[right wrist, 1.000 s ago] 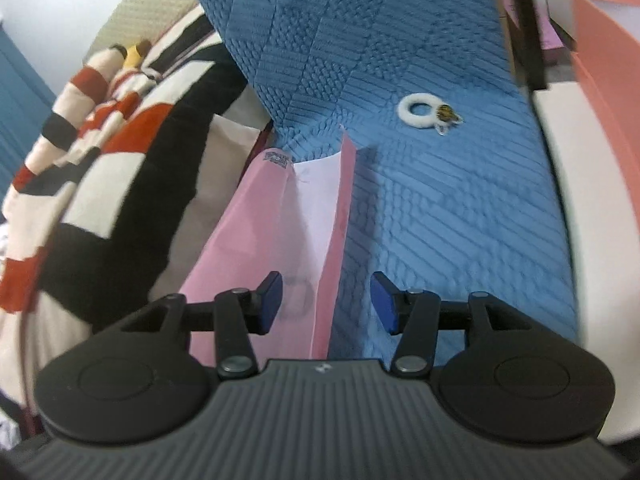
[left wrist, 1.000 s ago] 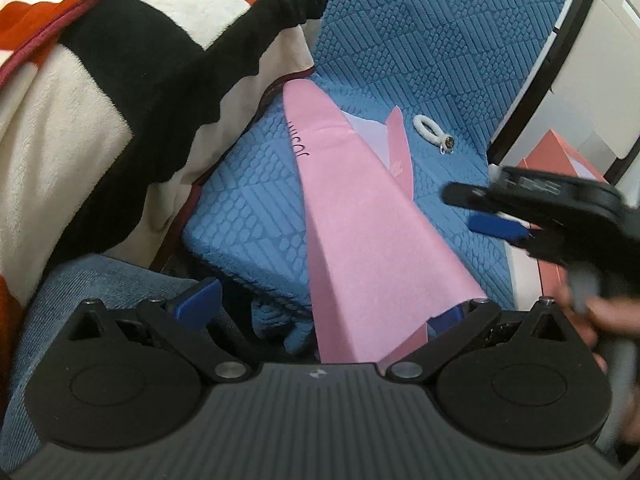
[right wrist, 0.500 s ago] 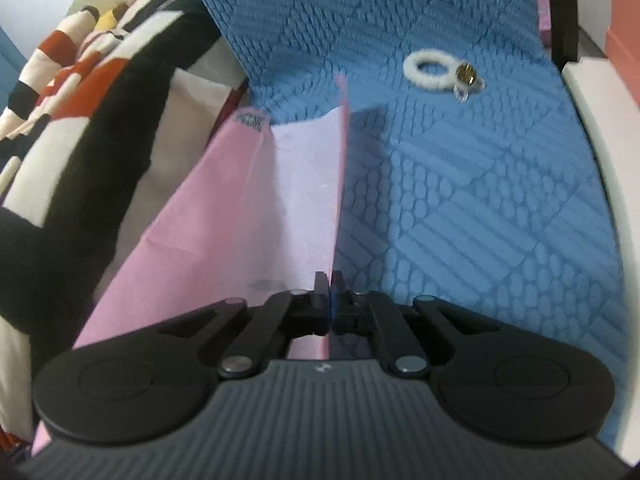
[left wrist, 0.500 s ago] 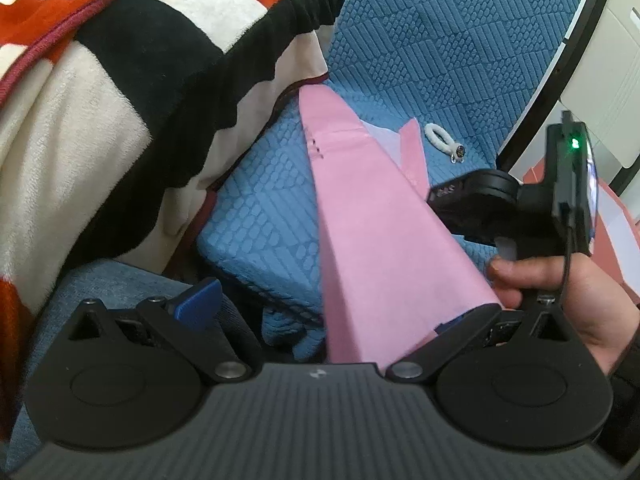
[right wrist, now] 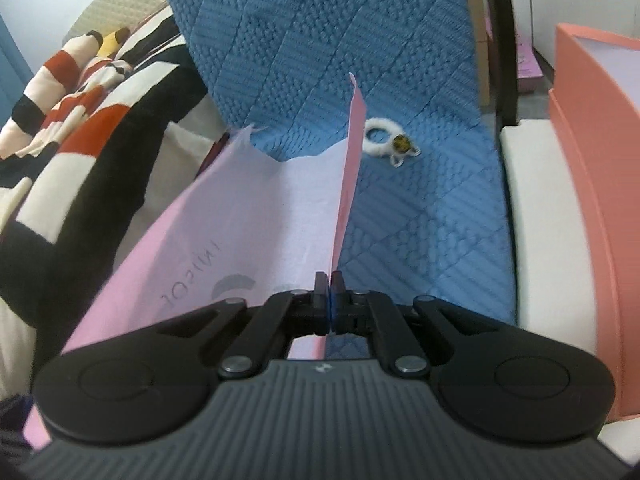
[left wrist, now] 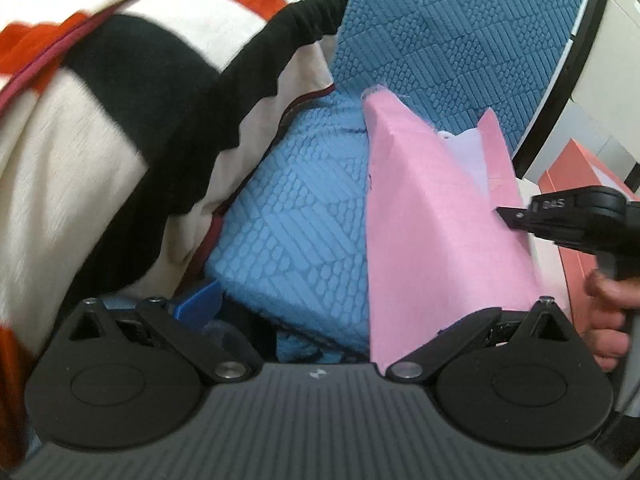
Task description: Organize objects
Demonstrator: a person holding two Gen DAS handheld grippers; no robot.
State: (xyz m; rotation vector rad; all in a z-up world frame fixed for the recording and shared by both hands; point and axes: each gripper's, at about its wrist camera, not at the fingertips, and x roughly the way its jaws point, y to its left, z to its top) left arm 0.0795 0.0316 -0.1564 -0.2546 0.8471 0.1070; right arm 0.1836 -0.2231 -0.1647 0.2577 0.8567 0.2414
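Both grippers on pink bag (right wrist: 256, 216): right (right wrist: 330, 280) pinching its edge, left (left wrist: 360, 312) spread, one finger hidden.

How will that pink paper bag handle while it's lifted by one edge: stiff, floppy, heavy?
The pink paper bag probably behaves semi-stiff: its pinched wall stands upright beyond the right gripper. Likely light, since a thin edge pinch carries it. Its ragged top edge suggests it may tear.
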